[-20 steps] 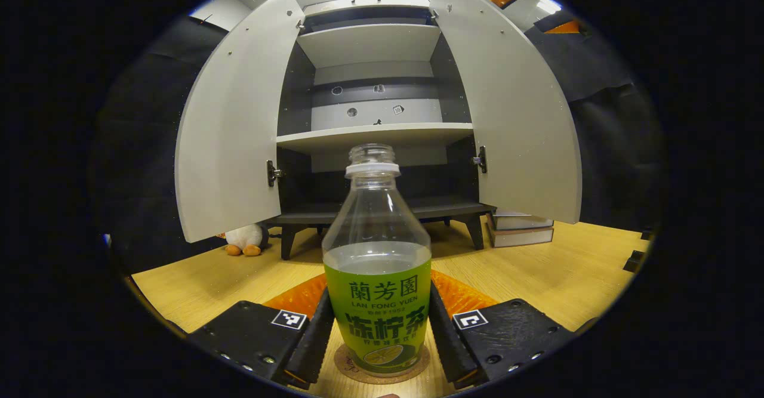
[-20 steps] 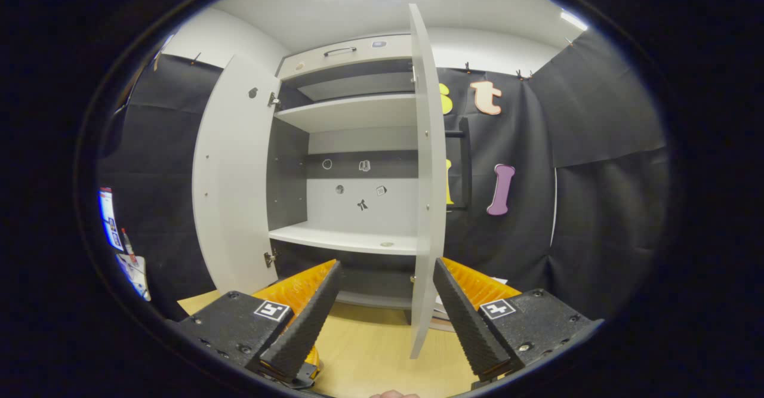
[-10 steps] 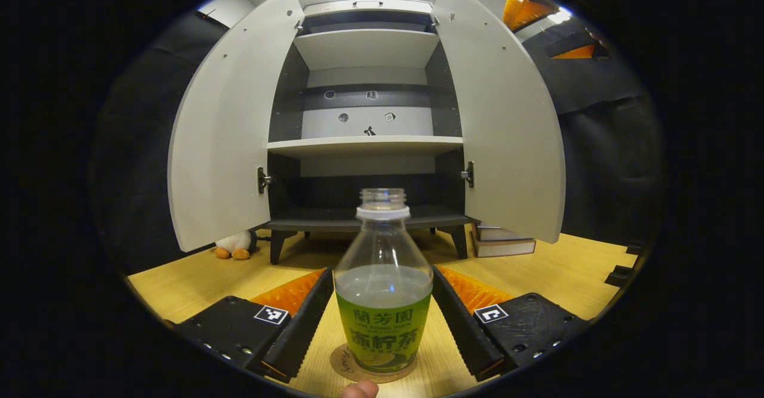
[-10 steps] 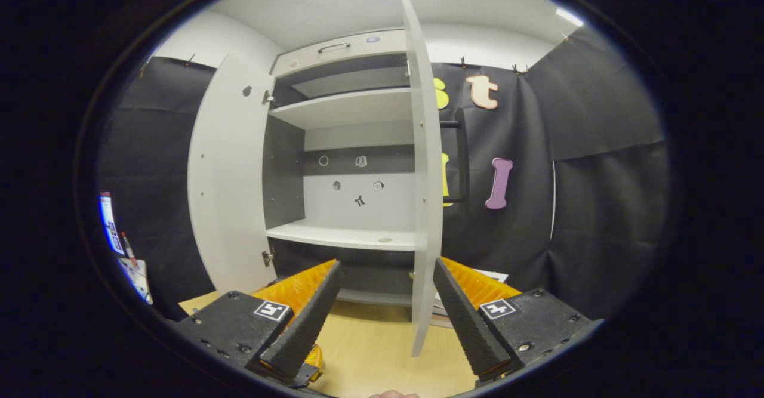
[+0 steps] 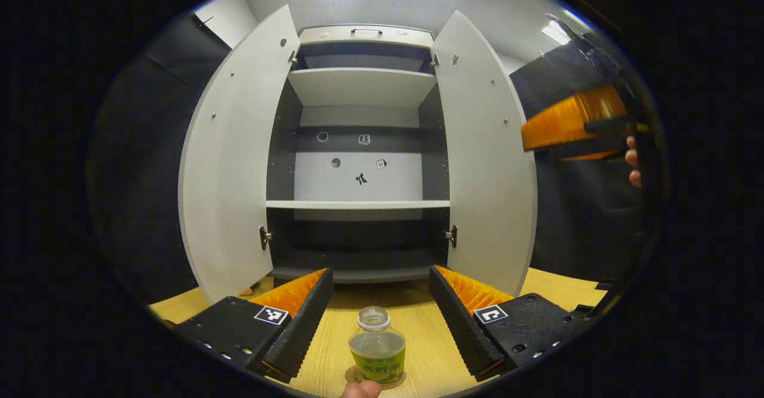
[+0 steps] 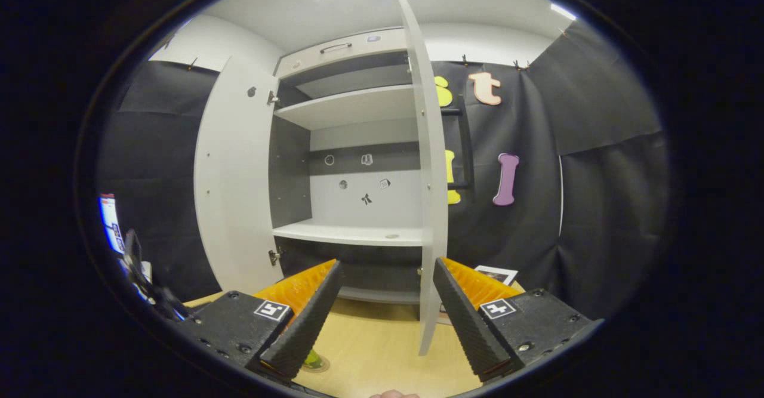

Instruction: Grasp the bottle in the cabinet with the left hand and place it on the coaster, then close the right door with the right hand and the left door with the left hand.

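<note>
Bottle (image 5: 377, 353): upright on round coaster (image 5: 353, 378), near edge of wooden table (image 5: 418, 320), well in front of cabinet (image 5: 360, 147). Clear upper part, liquid about halfway up, green label below, no cap on neck. Stands free, touched by neither finger.

Left gripper (image 5: 378, 317): jaws wide apart, holding nothing, raised above and behind bottle, one finger to each side of it. Fingertip of a person's hand (image 5: 360, 389) at very bottom edge, just in front of coaster.

Cabinet: pale grey, dark inner sides, both doors swung open. Left door (image 5: 230, 159) and right door (image 5: 486, 153) fanned outward toward viewer, hinges visible low on each. Upper shelf (image 5: 361, 85) and middle shelf (image 5: 358, 204) bare; small marks on back panel (image 5: 358, 168).

Right gripper (image 6: 382, 302): jaws wide apart, holding nothing, pointed at cabinet from right side. Right door (image 6: 431, 195) seen nearly edge-on, its free edge lined up between the two fingers but farther off; contact cannot be told. Left door (image 6: 230, 177) open at far left. Same gripper also seen from left gripper view, high at right edge (image 5: 573, 126), with a hand's fingers (image 5: 632, 168) on it, well right of right door.

Bottle base and coaster (image 6: 313, 362) partly visible, low behind left finger, in right gripper view.
</note>
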The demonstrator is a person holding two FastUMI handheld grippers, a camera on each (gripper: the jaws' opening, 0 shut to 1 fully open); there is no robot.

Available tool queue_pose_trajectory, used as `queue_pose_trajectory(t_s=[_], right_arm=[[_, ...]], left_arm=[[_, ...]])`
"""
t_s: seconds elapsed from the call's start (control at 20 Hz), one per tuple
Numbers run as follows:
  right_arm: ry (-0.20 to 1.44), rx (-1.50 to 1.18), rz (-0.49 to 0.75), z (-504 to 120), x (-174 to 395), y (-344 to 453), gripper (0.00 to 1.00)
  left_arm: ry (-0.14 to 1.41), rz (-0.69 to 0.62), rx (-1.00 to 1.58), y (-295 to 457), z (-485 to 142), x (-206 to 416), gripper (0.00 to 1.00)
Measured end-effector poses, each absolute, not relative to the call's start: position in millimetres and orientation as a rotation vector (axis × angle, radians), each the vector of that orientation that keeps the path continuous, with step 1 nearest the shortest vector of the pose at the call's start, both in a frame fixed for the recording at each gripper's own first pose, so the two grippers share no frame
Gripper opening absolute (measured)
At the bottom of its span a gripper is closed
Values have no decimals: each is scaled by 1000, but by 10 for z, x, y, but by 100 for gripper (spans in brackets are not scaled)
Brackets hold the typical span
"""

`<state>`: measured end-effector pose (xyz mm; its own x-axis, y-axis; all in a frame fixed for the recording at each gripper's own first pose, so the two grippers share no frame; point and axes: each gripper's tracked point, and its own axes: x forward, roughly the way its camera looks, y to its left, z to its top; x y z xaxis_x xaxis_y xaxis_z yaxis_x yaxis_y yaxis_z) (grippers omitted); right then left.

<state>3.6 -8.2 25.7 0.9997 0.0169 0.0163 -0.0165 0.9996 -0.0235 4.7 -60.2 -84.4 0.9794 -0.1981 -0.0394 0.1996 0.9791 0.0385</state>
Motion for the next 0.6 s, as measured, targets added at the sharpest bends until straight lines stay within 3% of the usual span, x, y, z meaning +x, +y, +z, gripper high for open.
queue_pose_trajectory(t_s=[0.3, 0.6], right_arm=[[-7, 8, 55, -11, 12, -62, 100], [39, 47, 18, -165, 38, -249, 100]], left_arm=[[69, -156, -24, -536, -328, 67, 97], [89, -121, -19, -438, -280, 19, 99]])
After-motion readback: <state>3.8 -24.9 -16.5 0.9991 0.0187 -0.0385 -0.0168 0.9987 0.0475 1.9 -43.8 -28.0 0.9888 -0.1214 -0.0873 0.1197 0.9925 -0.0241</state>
